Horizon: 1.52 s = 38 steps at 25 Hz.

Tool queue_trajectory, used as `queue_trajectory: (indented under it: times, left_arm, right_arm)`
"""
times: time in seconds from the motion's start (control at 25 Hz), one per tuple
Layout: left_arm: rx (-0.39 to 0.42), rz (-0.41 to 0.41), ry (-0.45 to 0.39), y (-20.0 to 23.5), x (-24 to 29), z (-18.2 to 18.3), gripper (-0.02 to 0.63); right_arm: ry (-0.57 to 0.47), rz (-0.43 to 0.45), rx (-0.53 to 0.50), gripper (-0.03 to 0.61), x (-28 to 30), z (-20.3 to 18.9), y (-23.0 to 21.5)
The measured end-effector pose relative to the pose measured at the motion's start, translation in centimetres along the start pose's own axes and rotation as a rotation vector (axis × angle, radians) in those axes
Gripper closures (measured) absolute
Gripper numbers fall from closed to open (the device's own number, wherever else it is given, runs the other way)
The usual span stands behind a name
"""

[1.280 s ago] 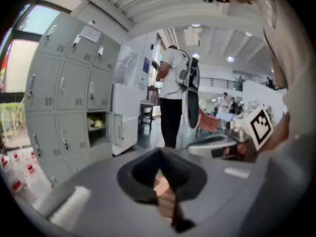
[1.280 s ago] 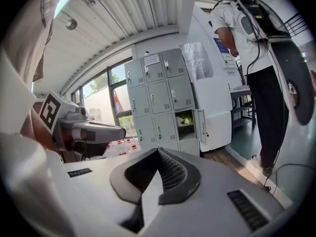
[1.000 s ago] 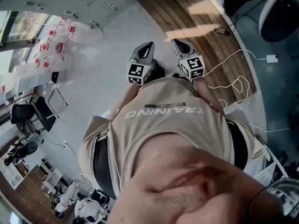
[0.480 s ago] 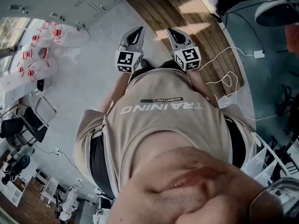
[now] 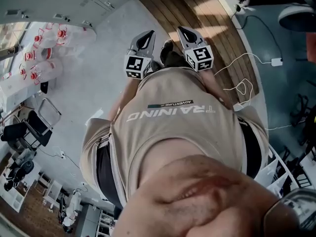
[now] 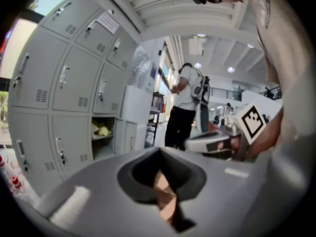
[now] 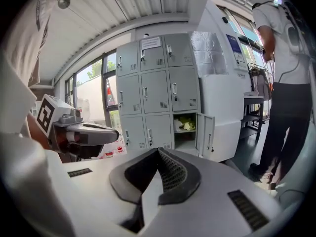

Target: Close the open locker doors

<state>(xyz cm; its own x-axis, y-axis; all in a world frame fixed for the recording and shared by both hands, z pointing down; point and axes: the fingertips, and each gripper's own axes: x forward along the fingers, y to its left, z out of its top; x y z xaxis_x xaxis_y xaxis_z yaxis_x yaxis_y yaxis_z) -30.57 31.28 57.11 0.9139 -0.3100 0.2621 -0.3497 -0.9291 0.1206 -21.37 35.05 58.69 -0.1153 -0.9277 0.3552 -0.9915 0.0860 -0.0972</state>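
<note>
Both are pressed together and empty: left tongs (image 6: pixel 159 154) and right tongs (image 7: pixel 159 151). The open locker door (image 7: pixel 206 132) hangs at the bottom-right of the lockers (image 7: pixel 148 90), well apart from me. I'd step nearer first, then push its free edge squarely with the right tongs.

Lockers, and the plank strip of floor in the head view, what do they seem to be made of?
Lockers: probably painted sheet metal, light grey and matte, with stamped vent slots and metal handles. The open door looks thin. Plank strip: wood or wood-look boards, brown, with parallel seams and a slight sheen. Which of the two is unclear.
</note>
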Motion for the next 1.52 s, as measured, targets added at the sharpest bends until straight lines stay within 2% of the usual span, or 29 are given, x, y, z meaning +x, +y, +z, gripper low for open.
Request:
queue_trajectory:
  times: [0.2,0.4,0.48,0.6,0.8,0.92,1.12,1.28,1.52]
  left_arm:
    - [0.029,0.032,0.022,2.7,3.2,2.5,0.614]
    - [0.052,0.022,0.045,4.2,8.5,4.7,0.614]
    - [0.01,0.014,0.037,4.0,10.6,5.5,0.614]
    - [-0.077,0.022,0.015,4.3,12.8,6.0,0.614]
    - [-0.086,0.068,0.07,6.7,14.4,5.3,0.614]
    - [-0.1,0.074,0.06,8.5,16.4,5.9,0.614]
    - [-0.122,0.067,0.057,11.9,18.2,5.9,0.614]
    - [-0.099,0.029,0.038,15.0,21.1,6.8,0.614]
    - [-0.031,-0.014,-0.04,21.5,25.1,11.1,0.614]
  right_arm:
    - [-0.044,0.039,0.025,0.565,4.3,2.2,-3.0]
    - [-0.05,0.059,0.06,0.565,7.3,3.1,-7.5]
    - [-0.029,0.058,0.084,0.565,8.0,2.1,-9.6]
    - [0.002,0.027,0.041,0.565,9.1,0.9,-12.5]
    - [0.003,0.035,0.035,0.565,10.4,1.6,-14.3]
    - [0.028,0.043,0.054,0.565,12.2,1.0,-15.5]
    - [0.054,0.061,0.056,0.565,15.3,1.7,-15.1]
    - [0.066,0.047,0.032,0.565,18.2,3.2,-16.3]
    - [0.062,0.012,0.004,0.565,24.2,8.5,-18.2]
